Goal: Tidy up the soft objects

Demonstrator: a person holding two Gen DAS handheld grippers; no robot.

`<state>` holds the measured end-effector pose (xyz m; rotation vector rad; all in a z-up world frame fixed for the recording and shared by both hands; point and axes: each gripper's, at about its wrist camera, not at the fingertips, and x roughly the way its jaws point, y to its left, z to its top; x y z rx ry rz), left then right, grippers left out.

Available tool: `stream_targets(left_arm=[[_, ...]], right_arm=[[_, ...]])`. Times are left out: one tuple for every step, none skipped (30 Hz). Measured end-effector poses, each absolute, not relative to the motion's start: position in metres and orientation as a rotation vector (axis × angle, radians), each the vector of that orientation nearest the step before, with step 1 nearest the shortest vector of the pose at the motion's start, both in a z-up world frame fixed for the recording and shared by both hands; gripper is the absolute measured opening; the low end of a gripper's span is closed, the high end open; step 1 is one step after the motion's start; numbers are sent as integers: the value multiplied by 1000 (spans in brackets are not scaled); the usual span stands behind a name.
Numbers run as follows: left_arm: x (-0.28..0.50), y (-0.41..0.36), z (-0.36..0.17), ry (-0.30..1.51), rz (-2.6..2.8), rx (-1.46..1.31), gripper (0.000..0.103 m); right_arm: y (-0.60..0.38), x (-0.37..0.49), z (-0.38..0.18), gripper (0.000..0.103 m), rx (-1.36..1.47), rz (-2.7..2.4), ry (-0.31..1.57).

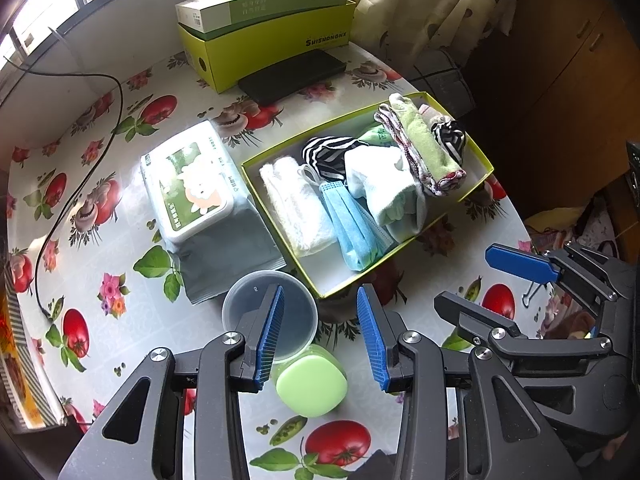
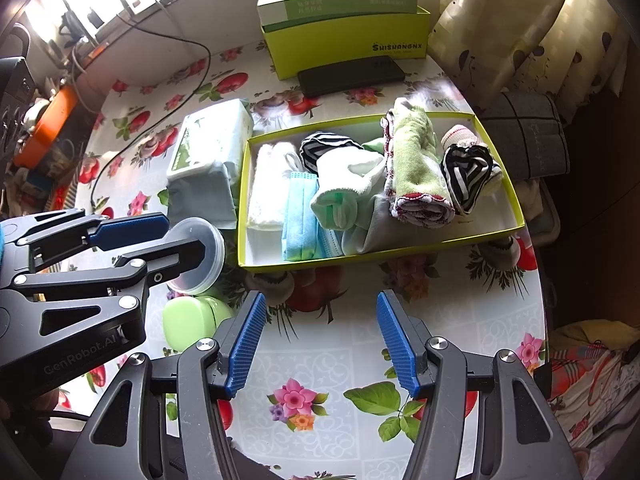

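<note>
1. A shallow yellow-green cardboard tray (image 2: 384, 258) is seen on the flower-and-tomato patterned oilcloth table (image 2: 320, 364), filled with soft items.
2. Inside the tray, a folded white towel (image 2: 266, 188) is laid at the left end; beside it a folded blue face mask (image 2: 302, 216) is tucked, then a pale white-green sock (image 2: 344, 190), a rolled green cloth with red-trimmed edge (image 2: 416, 164), and a black-and-white striped fabric bundle (image 2: 470, 174) toward the right end.
3. Just left of the tray, a soft pack of wet wipes with a white lid (image 1: 192, 188) is set; behind the tray, a flat black case (image 1: 294, 76) and stacked green boxes (image 1: 272, 28) are placed.
4. Near the tray's front left corner, a translucent round plastic cup (image 1: 270, 312) and a light green rounded container (image 1: 310, 384) are found.
5. The left gripper (image 1: 320, 332) is held with jaws apart and empty above the cup and container.
6. The right gripper (image 2: 320, 344) is likewise spread, nothing gripped, in front of the tray over bare oilcloth.
</note>
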<state>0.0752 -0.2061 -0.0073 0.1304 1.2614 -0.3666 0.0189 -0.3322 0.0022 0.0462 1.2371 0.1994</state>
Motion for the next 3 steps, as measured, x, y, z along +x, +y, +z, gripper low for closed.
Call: stream_targets(left_arm=[[76,-206,-8,1265,-367,130,40],[76,-205,-8,1269,-367,128,40],[77,-205,-9,1273,-368,126,40]], right_arm=[[-332,20,3,58,47,200,1237],[-332,20,3,58,46,200,1237],[-332,19,2,58,46,200,1237]])
